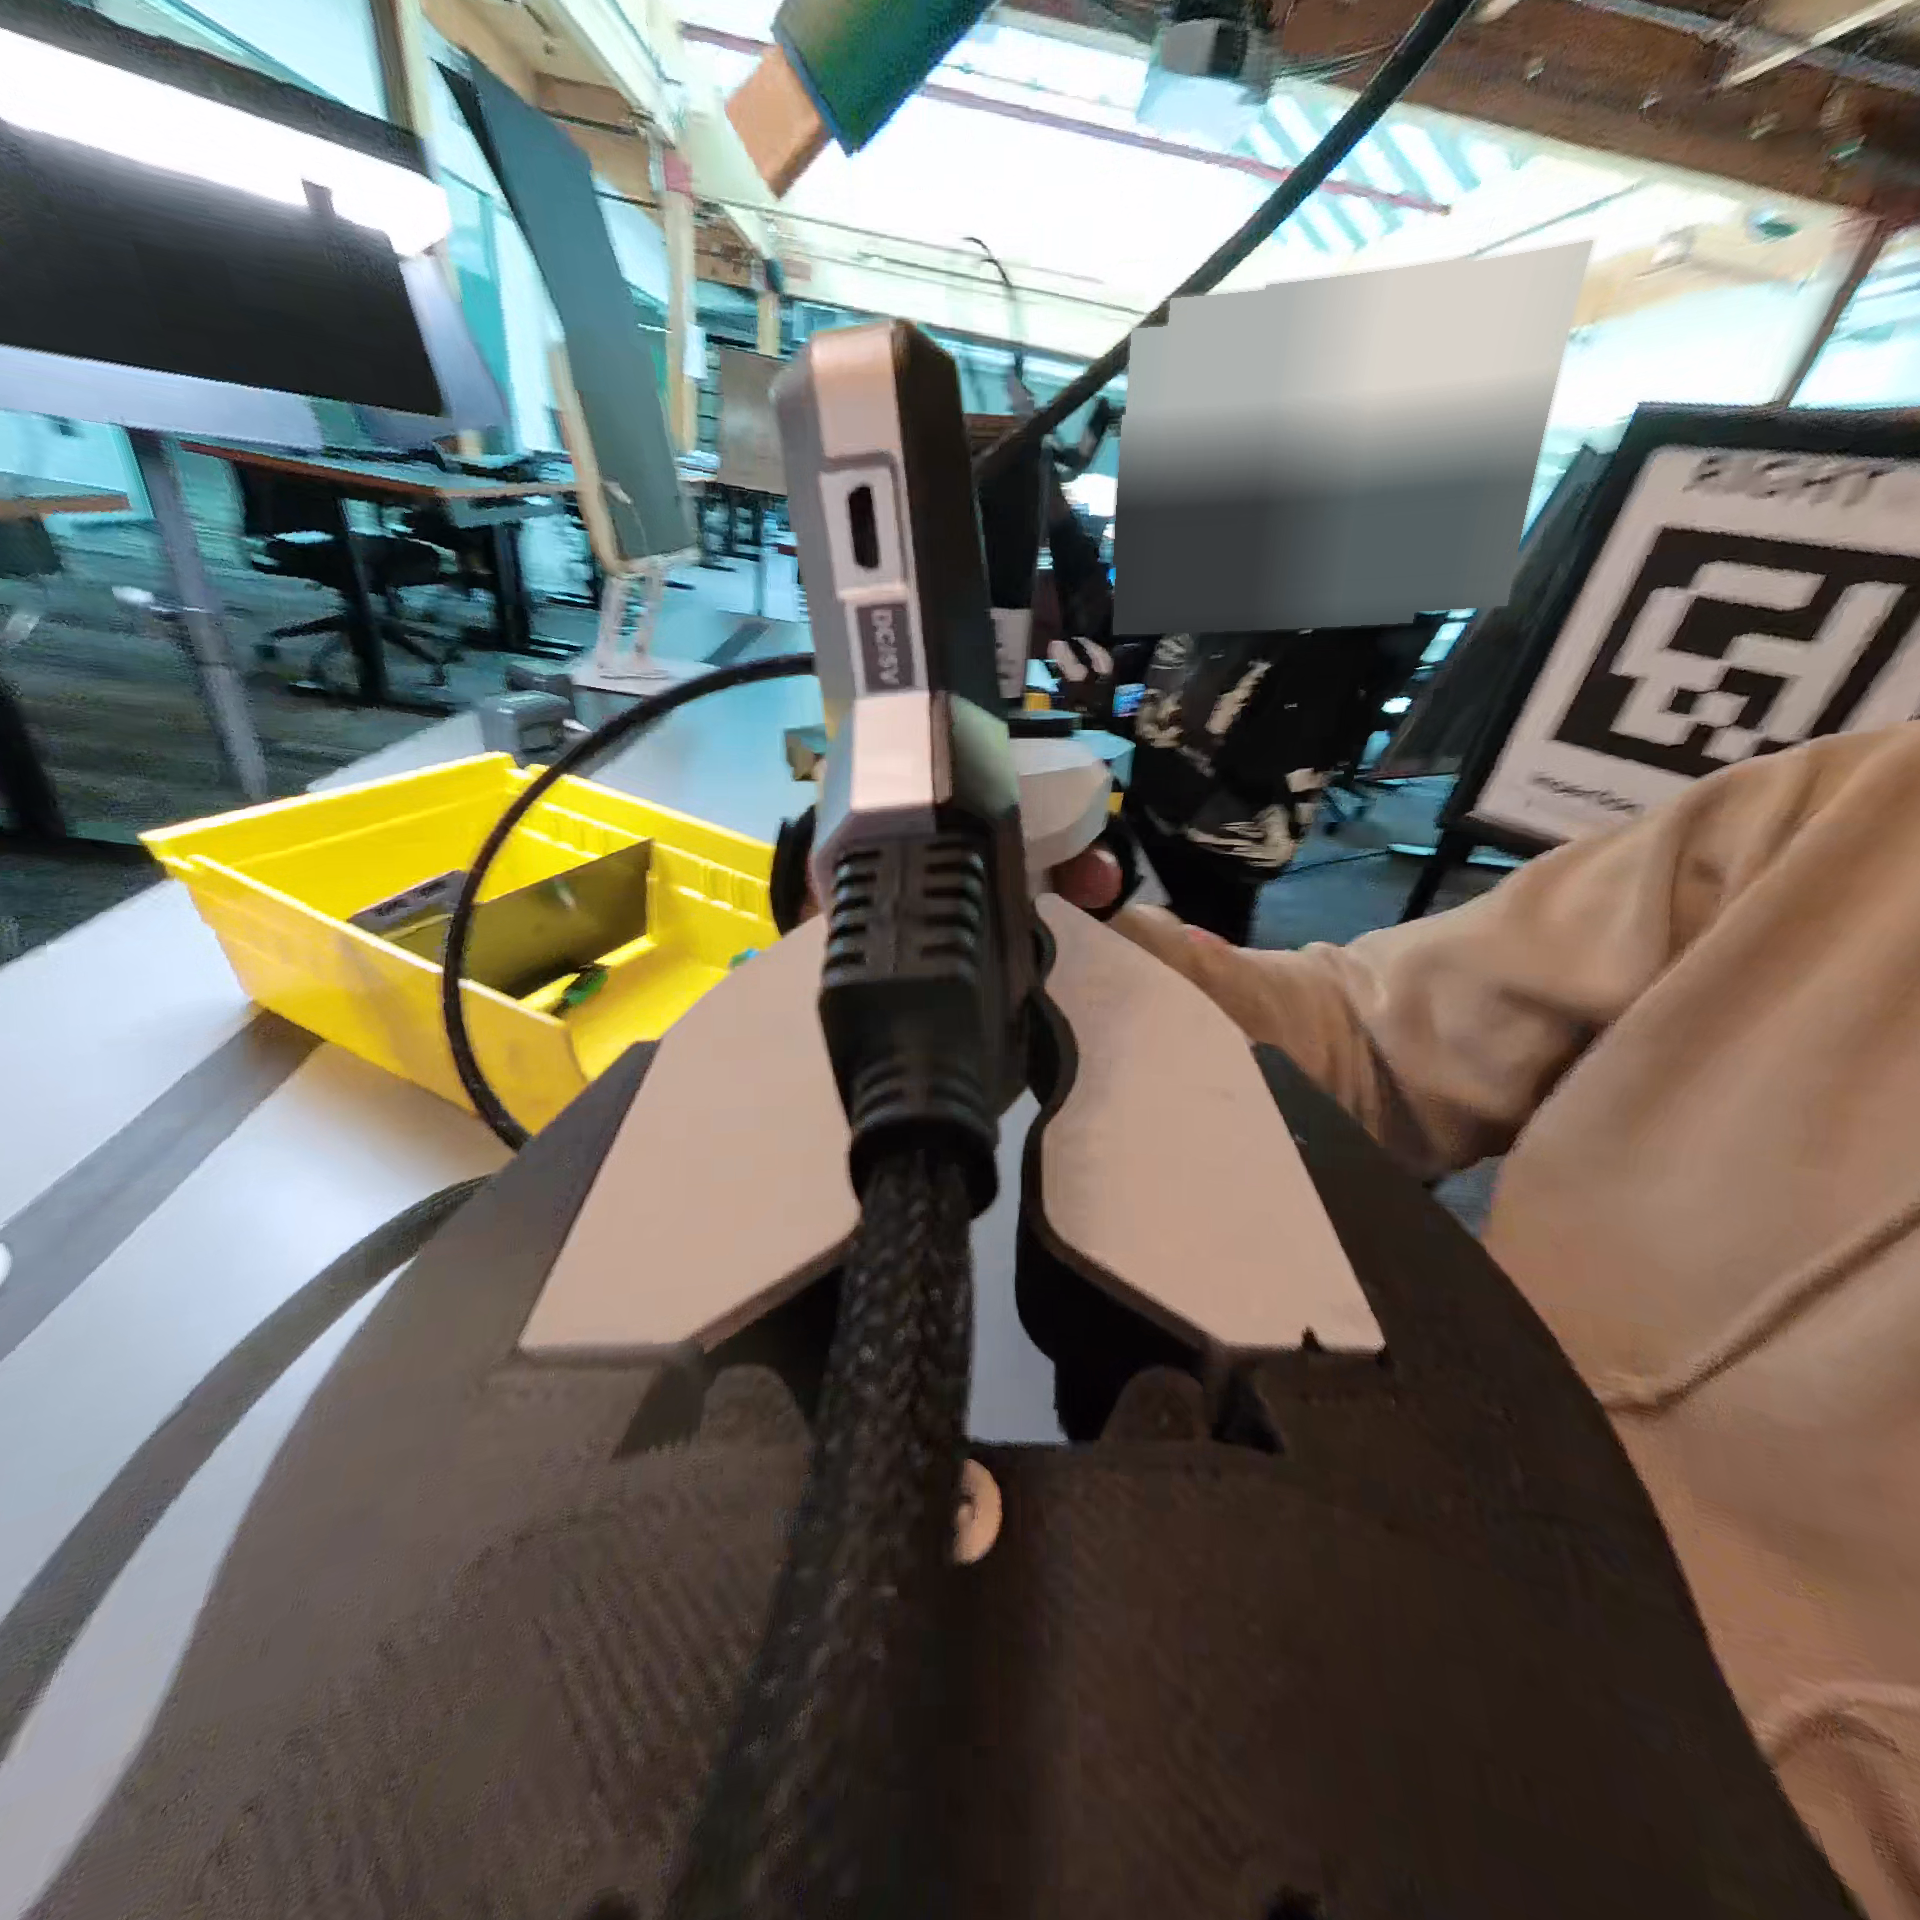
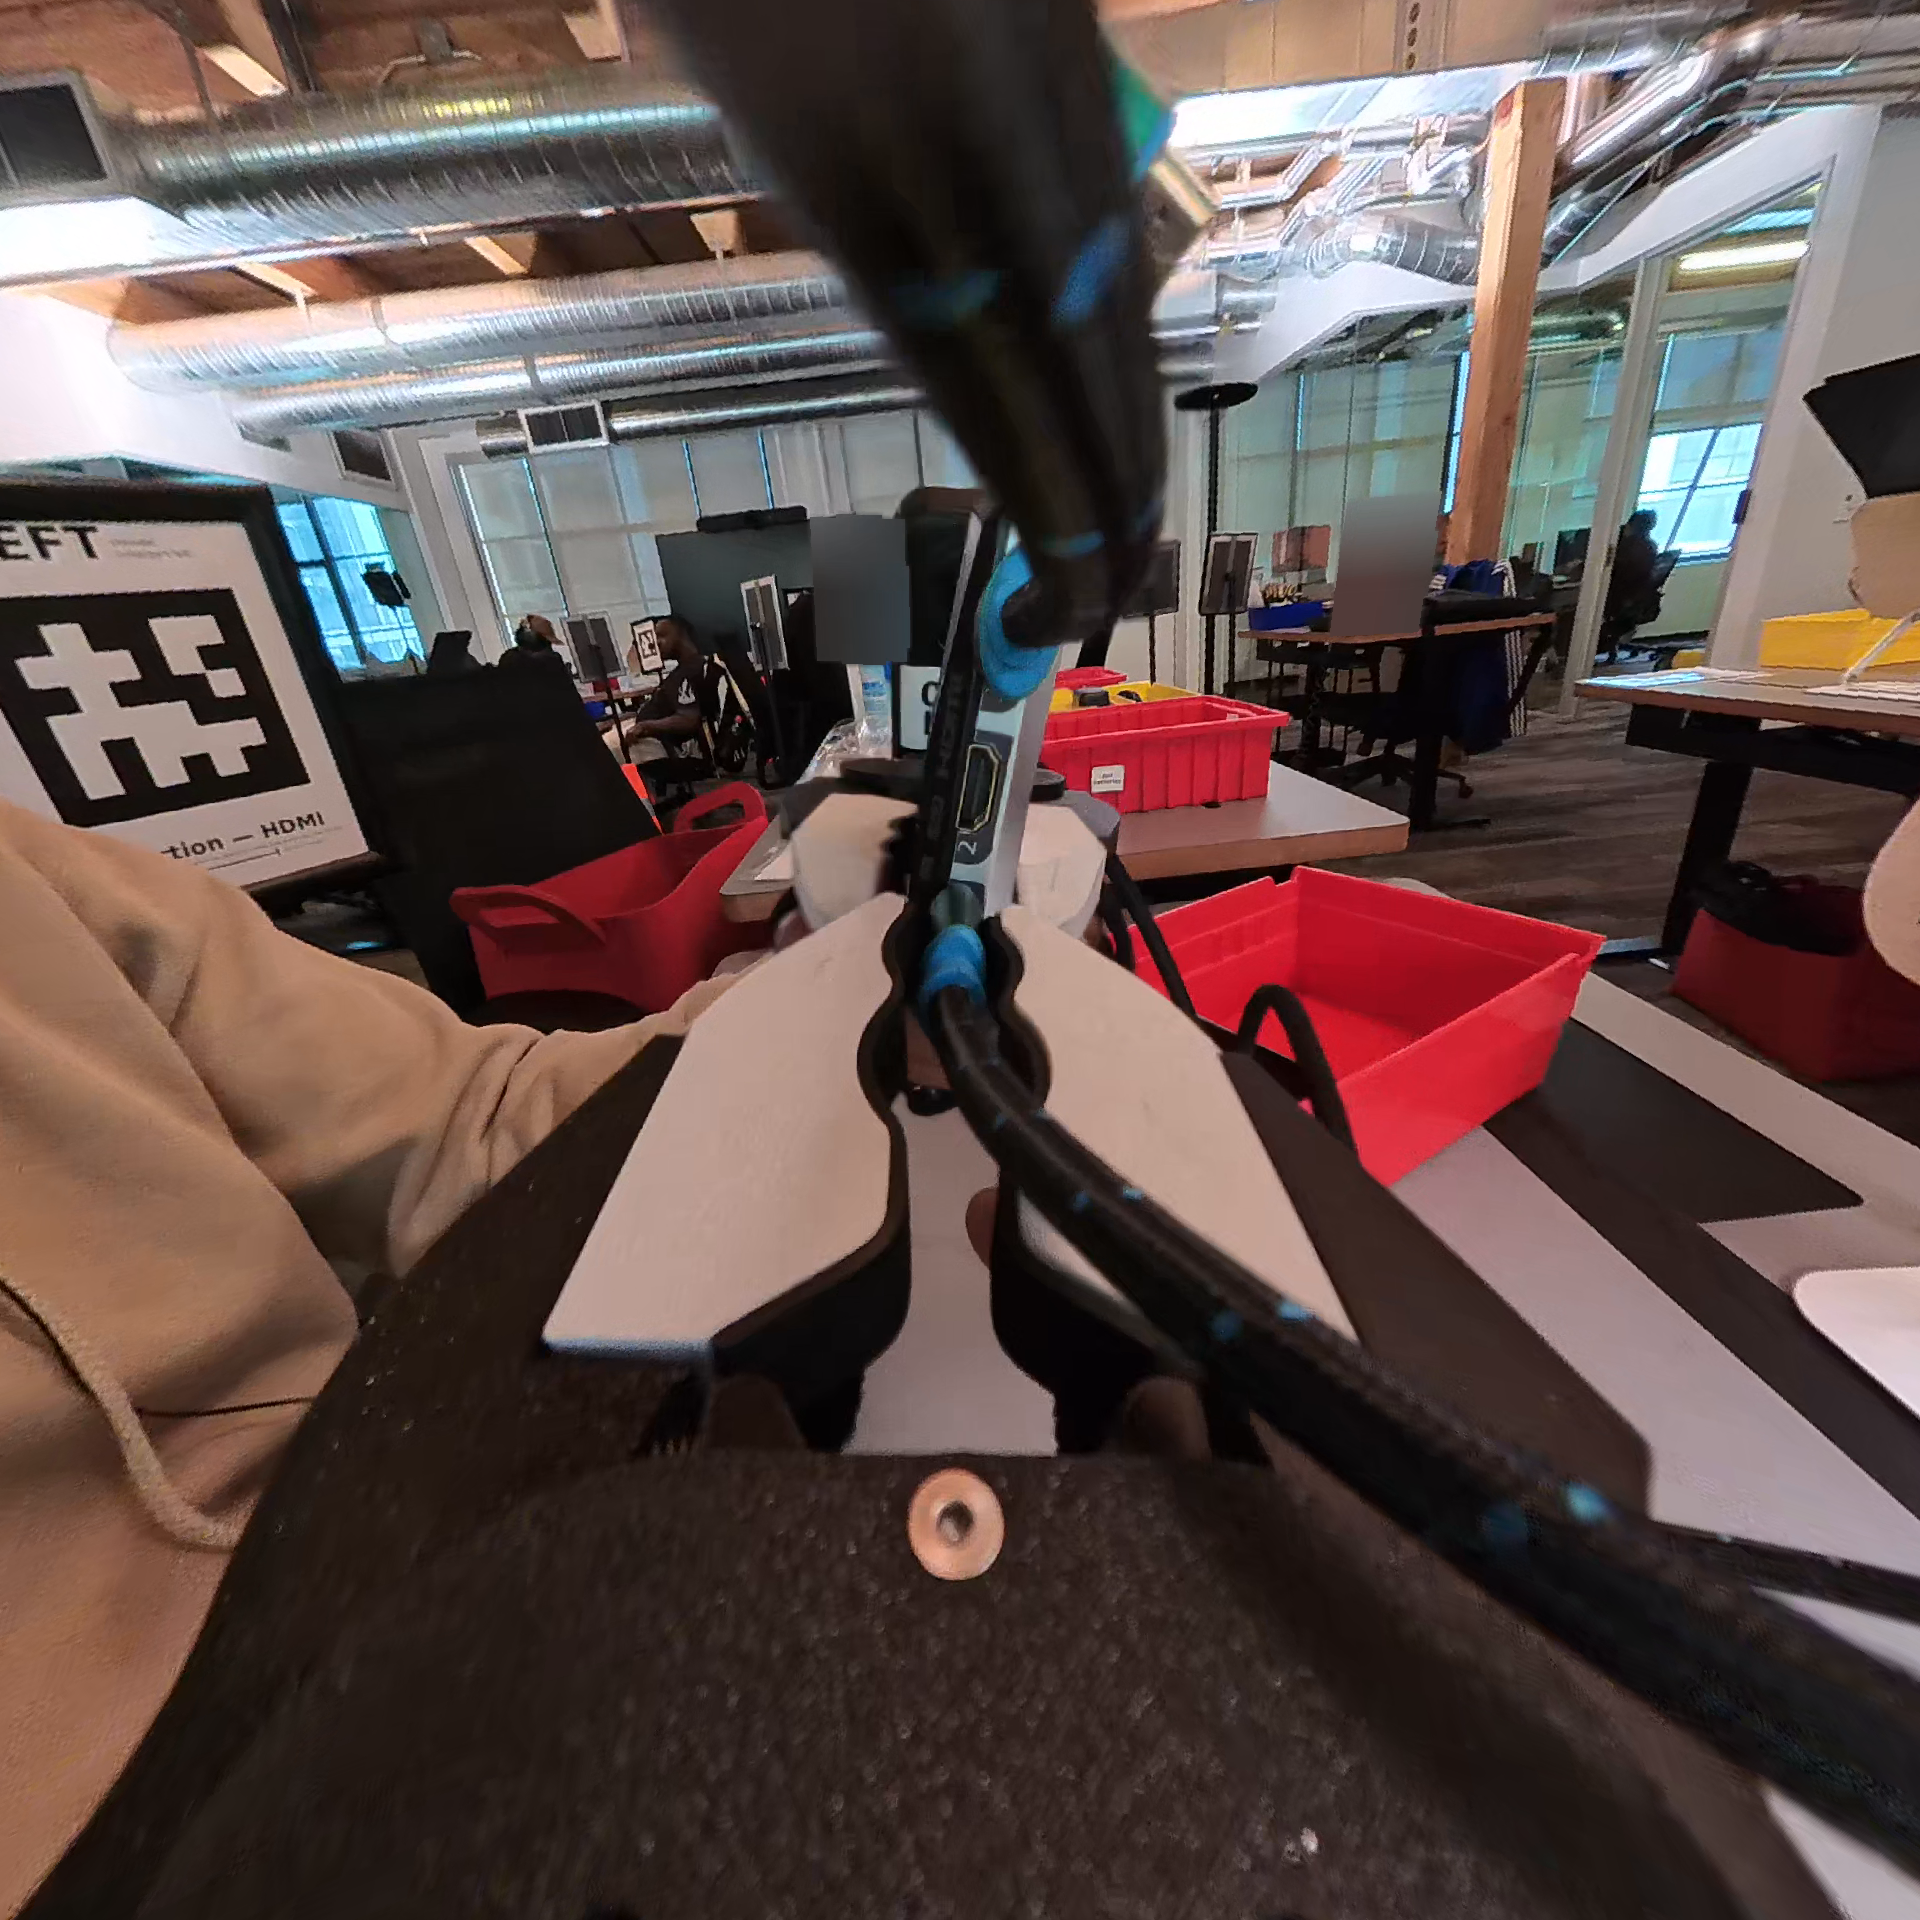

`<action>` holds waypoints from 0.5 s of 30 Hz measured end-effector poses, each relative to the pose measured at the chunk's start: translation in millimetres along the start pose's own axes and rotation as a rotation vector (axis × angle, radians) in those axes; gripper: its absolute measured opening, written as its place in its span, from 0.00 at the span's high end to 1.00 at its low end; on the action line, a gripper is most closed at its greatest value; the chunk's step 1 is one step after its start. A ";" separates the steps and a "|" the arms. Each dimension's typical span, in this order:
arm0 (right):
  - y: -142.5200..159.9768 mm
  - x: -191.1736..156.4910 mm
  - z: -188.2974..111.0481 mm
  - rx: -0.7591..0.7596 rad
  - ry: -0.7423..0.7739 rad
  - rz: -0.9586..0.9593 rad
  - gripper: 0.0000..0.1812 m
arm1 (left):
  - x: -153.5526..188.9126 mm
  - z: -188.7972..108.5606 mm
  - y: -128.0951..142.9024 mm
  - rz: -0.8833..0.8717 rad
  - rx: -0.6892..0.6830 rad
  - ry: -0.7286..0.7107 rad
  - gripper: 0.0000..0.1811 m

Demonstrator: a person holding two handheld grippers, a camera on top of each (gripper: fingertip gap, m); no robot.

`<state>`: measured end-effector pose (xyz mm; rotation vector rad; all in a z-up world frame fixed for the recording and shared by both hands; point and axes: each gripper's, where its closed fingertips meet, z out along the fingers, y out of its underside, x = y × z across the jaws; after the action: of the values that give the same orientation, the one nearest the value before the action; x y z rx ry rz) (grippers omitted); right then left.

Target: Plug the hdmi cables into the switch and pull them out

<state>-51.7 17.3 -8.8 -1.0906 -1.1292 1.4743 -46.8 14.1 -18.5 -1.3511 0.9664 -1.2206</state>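
In the left wrist view, the left gripper (image 1: pixel 935 997) clamps its fingers (image 1: pixel 717 1122) on one black plug (image 1: pixel 909 987) seated in the switch (image 1: pixel 883 582), held above the bench (image 1: pixel 125 1122), likely bracing for a pull; one side port shows empty.

In the right wrist view, the right gripper (image 2: pixel 951 966) pinches one blue-collared cable (image 2: pixel 1039 1122) at the switch's opposite edge; a second blue-collared cable (image 2: pixel 1023 613) enters above.
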 end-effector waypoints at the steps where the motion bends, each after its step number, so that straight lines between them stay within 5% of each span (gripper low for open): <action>1: 0.5 0.1 -0.3 -0.007 0.003 -0.002 0.94 | -1.4 0.7 -0.2 0.023 0.004 -0.017 0.87; 15: 4.2 -2.7 -4.6 -0.077 0.018 -0.077 0.94 | -0.1 1.1 -0.8 0.025 0.007 -0.001 0.88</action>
<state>-47.5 14.8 -13.5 -1.0989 -1.2104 1.3682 -45.8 14.5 -17.8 -1.3307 0.9748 -1.2030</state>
